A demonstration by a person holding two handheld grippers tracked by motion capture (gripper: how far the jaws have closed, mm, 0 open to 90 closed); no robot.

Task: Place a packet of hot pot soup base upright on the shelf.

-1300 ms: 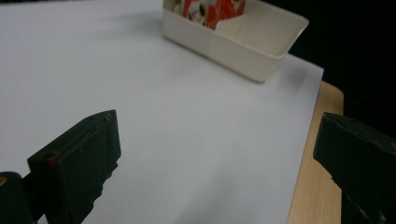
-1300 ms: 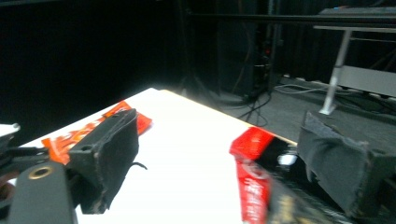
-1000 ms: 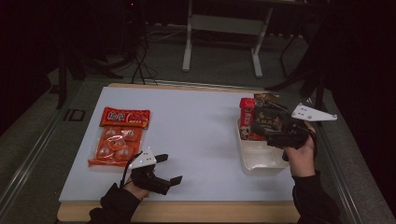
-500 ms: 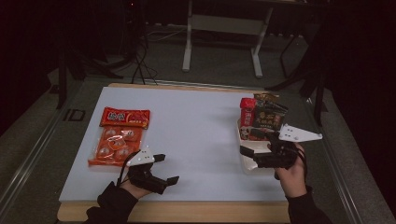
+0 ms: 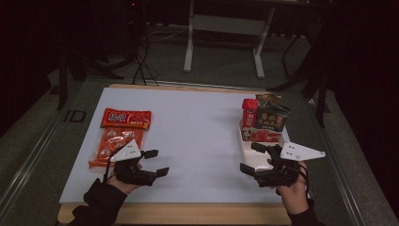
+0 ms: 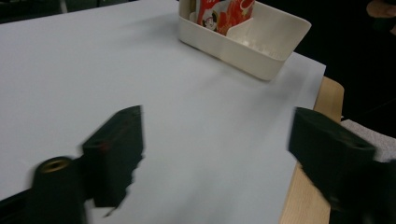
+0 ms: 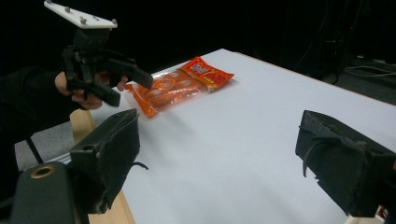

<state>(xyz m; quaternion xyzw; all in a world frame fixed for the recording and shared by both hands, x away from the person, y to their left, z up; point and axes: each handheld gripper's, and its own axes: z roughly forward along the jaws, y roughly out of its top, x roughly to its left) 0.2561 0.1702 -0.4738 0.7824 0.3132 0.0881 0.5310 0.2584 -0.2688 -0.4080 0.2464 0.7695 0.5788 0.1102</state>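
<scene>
An orange snack bag (image 5: pixel 118 139) with a red header lies flat at the table's left; it also appears as the orange snack bag (image 7: pixel 180 86) in the right gripper view. My left gripper (image 5: pixel 159 161) hovers open and empty just right of the bag's near end, jaws wide apart (image 6: pixel 219 154). On the right stands a white bin (image 5: pixel 242 141) holding a red carton (image 5: pixel 249 112) and dark packets (image 5: pixel 273 117). My right gripper (image 5: pixel 248 157) is open and empty at the bin's near left corner, jaws spread over bare table (image 7: pixel 224 158).
The white table top (image 5: pixel 197 136) has a wooden front edge (image 5: pixel 188 214). The bin's near compartment (image 6: pixel 261 39) looks empty. In the right gripper view, the left gripper (image 7: pixel 130 91) is held above the table corner. Dark floor and stand legs lie beyond.
My right gripper has drawn back from over the bin's packets toward the front edge and a little left, open. The left gripper has barely shifted.
</scene>
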